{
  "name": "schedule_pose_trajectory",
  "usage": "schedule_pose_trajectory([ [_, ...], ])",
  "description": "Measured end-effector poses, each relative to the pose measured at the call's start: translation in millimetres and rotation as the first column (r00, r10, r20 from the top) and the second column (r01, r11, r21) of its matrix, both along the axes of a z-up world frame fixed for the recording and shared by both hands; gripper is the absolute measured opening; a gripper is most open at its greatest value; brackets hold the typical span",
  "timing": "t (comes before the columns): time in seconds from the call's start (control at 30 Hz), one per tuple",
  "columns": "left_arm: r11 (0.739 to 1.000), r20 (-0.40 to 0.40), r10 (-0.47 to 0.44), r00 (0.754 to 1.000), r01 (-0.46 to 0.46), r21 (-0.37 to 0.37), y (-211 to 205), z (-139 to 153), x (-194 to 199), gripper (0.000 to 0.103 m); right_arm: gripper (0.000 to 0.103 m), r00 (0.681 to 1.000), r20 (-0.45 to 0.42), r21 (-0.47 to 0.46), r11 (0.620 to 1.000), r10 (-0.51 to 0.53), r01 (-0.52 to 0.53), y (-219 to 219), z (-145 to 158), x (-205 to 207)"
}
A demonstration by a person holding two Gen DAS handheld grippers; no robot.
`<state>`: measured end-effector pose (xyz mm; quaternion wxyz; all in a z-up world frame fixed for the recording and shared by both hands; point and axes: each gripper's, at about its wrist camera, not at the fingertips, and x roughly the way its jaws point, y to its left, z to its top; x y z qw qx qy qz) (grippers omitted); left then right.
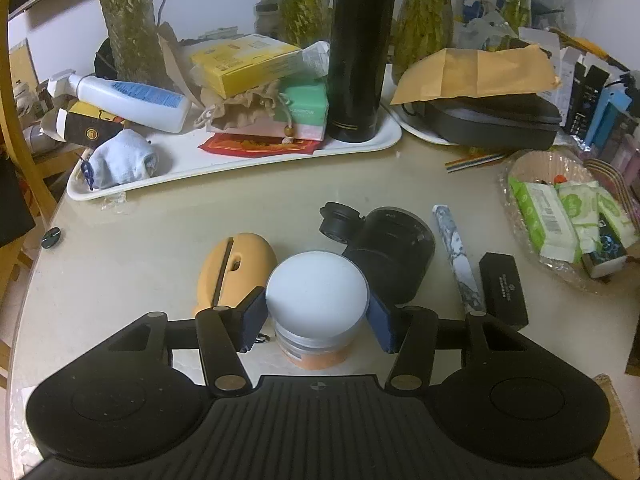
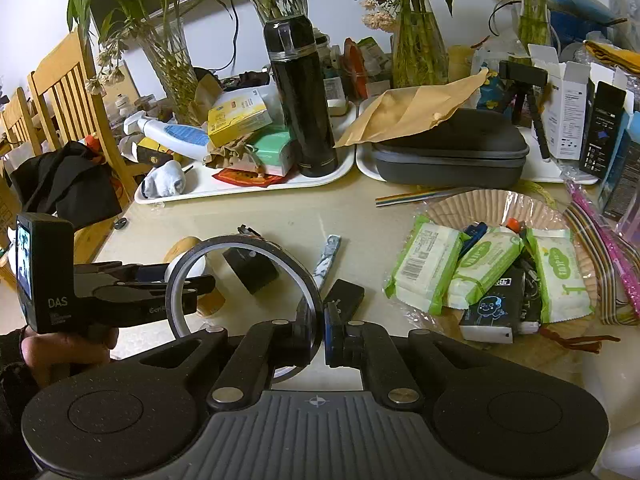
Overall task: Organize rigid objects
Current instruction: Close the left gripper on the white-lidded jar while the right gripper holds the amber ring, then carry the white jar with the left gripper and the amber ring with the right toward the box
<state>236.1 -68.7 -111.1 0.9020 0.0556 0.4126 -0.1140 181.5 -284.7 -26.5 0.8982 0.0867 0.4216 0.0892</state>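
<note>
A jar with a white lid point(image 1: 317, 294) and orange body stands on the table between the fingers of my left gripper point(image 1: 316, 312). Both blue pads touch the lid's sides, so the gripper is shut on the jar. In the right wrist view the left gripper point(image 2: 200, 280) shows from the side, held by a hand point(image 2: 68, 344), with the jar point(image 2: 210, 304) partly hidden behind it. My right gripper point(image 2: 322, 320) is shut on the rim of a thin dark tape ring point(image 2: 240, 242), which stands upright above the table.
An orange mouse point(image 1: 236, 268), a black cylinder point(image 1: 392, 248), a marbled stick point(image 1: 456, 256) and a small black box point(image 1: 504, 288) lie around the jar. Behind are a white tray point(image 1: 240, 160) with a black flask point(image 1: 356, 60), a dark case point(image 1: 496, 120), and a paper dish point(image 1: 532, 164) of wipes at right.
</note>
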Motion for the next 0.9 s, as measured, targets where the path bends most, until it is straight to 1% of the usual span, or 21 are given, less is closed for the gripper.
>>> schedule_pose_trajectory([
  [0.2, 1.0, -0.02, -0.002, 1.0, 0.003, 0.006, -0.6, 1.8, 3.4, 0.053, 0.009, 1.0, -0.002, 0.005, 1.0, -0.001, 0.001, 0.6, 0.2, -0.2],
  [0.37, 1.0, -0.036, 0.01, 0.999, -0.01, -0.009, 1.1, 4.0, 3.0, 0.053, 0.009, 1.0, -0.011, 0.013, 1.0, -0.007, 0.008, 0.1, -1.0, 0.7],
  [0.6, 1.0, -0.016, 0.001, 1.0, -0.001, -0.008, -0.4, 16.5, -7.3, 0.053, 0.009, 1.0, -0.018, 0.017, 1.0, -0.007, 0.007, 1.0, -2.3, 1.1],
  [0.9, 0.999, 0.023, -0.02, 1.0, 0.021, -0.026, 0.1, 42.7, -19.7, 0.053, 0.009, 1.0, -0.02, 0.016, 1.0, -0.009, 0.009, 1.1, -2.4, 0.3],
])
